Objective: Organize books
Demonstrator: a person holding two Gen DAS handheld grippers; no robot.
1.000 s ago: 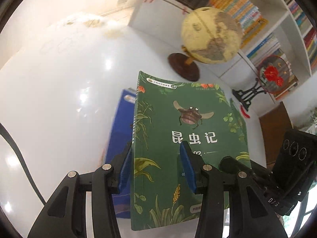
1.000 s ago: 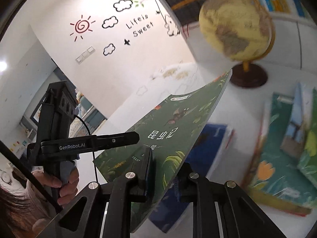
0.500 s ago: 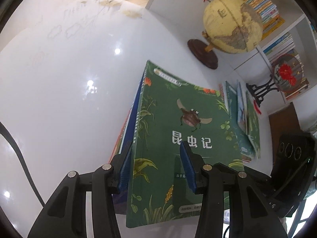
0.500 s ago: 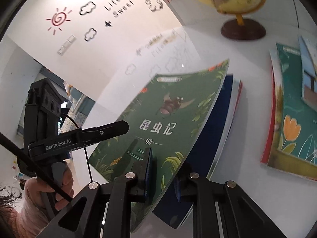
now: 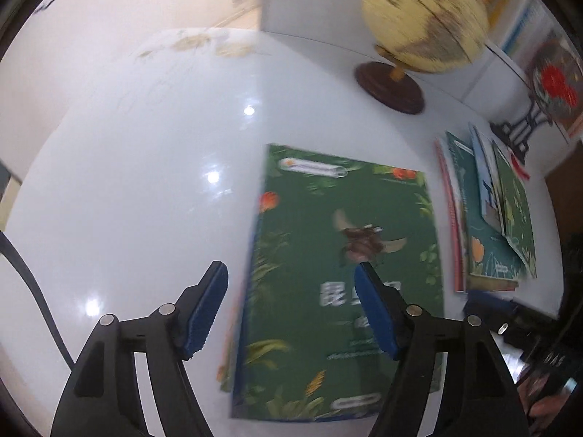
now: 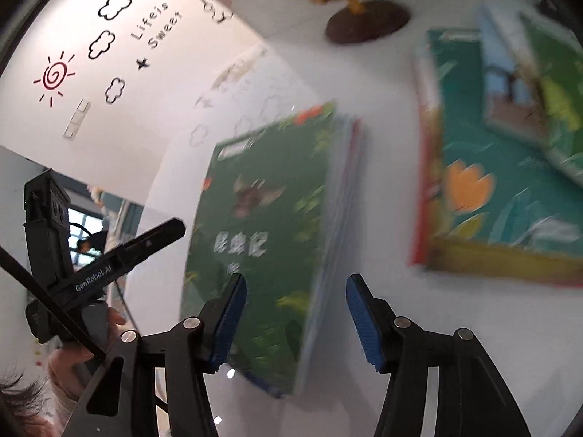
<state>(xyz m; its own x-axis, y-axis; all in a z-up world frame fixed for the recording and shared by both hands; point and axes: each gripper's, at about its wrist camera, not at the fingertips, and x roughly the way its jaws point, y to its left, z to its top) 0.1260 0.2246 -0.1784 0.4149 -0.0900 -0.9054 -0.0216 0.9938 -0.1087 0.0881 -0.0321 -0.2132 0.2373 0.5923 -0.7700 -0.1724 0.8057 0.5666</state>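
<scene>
The green book (image 5: 342, 276) has a leafy cover with a winged beetle at its middle, white Chinese characters below it and orange fruit near the top corners. It lies flat on the white table (image 5: 145, 189), resting on other books whose page edges show along its right side in my right wrist view; I cannot count them. Both views are smeared, so the small print on the cover is unreadable to me, and the lower cover is partly hidden behind the fingers. Its long axis runs away from me toward the globe (image 5: 422, 18), title end nearest the hand-held grippers.

My left hand-held gripper (image 5: 291, 313) has just been opening; its blue pads stand apart over the book's lower half, gripping nothing. My right hand-held gripper (image 6: 295, 324) has likewise just been opening and stands wide above the book's near right edge, clear of it. A second pile of books (image 5: 488, 215) lies to the right, well apart.
</scene>
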